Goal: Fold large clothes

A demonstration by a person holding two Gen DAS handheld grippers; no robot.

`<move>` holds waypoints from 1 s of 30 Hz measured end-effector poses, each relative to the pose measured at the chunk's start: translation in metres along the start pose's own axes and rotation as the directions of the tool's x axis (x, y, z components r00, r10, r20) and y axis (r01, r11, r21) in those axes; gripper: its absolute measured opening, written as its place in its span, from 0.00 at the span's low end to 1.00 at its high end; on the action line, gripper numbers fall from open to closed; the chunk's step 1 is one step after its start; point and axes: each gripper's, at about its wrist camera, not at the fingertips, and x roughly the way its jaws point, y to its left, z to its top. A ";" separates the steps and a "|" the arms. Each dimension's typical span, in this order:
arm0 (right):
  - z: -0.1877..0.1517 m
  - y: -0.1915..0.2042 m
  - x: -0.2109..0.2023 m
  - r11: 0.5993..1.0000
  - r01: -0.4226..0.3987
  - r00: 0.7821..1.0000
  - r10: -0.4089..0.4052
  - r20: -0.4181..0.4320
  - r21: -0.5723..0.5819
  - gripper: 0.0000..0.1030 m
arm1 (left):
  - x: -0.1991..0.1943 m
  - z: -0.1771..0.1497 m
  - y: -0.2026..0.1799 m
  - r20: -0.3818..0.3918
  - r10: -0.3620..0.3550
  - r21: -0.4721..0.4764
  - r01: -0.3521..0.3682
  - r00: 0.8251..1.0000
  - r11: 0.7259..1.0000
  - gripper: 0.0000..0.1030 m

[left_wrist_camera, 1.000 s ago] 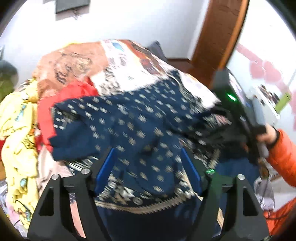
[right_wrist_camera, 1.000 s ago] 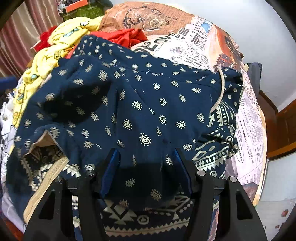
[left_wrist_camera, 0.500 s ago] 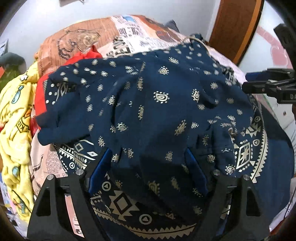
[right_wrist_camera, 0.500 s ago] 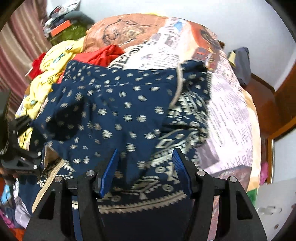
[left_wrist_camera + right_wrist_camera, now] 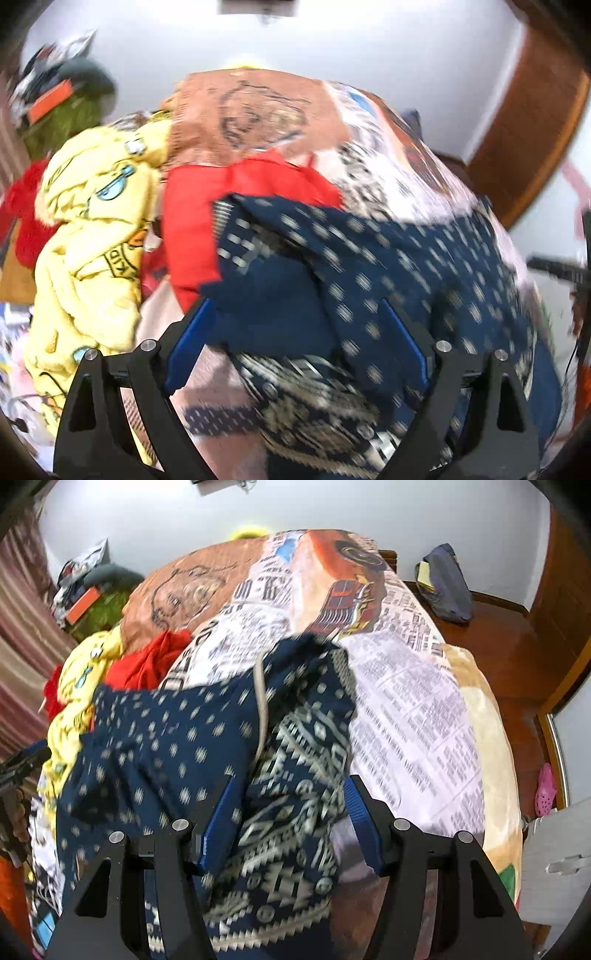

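Since a second ago both wrist views have swung across the bed, and your left gripper has just been opening its jaws; they now stand wide, with the navy blue patterned garment with pale dots and a geometric border between them but no pad plainly pressing on it. Your right gripper sits half-spread over the border band of the same cloth; whether it pinches a fold there, you cannot tell. The garment lies rumpled on the newspaper-print bedspread, beside the red cloth and the yellow cartoon-print garment. Before folding, find a true hem or corner with each gripper, close firmly, then pull the cloth flat and taut. Motion blur smears the left view, and the garment's near edge is hidden under both grippers.
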 end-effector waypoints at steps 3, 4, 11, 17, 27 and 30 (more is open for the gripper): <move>0.012 -0.005 0.009 1.000 0.004 1.000 -0.004 0.001 0.010 0.55 | 0.021 0.015 0.030 -0.012 0.002 -0.086 -0.003 1.000 0.996 0.87; 0.015 -0.006 0.013 1.000 0.006 1.000 -0.006 -0.001 0.009 0.55 | 0.031 0.019 0.040 -0.022 -0.008 -0.111 0.005 1.000 0.994 0.87; 0.042 -0.024 0.060 0.998 -0.012 0.998 0.015 -0.069 0.054 0.55 | 0.101 0.032 0.072 -0.102 -0.093 -0.210 0.070 0.990 0.975 0.73; 0.061 -0.034 0.098 0.998 0.012 0.994 -0.006 -0.109 0.057 0.55 | 0.130 0.039 0.071 -0.107 -0.183 -0.218 0.156 0.977 0.963 0.72; 0.075 -0.027 0.106 0.996 -0.062 0.997 0.065 -0.049 0.059 0.10 | 0.118 0.050 0.052 -0.081 -0.113 -0.147 0.100 0.990 0.984 0.05; 0.080 -0.017 0.080 0.998 -0.064 0.998 0.063 0.023 0.024 0.09 | 0.096 0.056 0.046 -0.050 -0.082 -0.148 0.073 0.995 0.986 0.05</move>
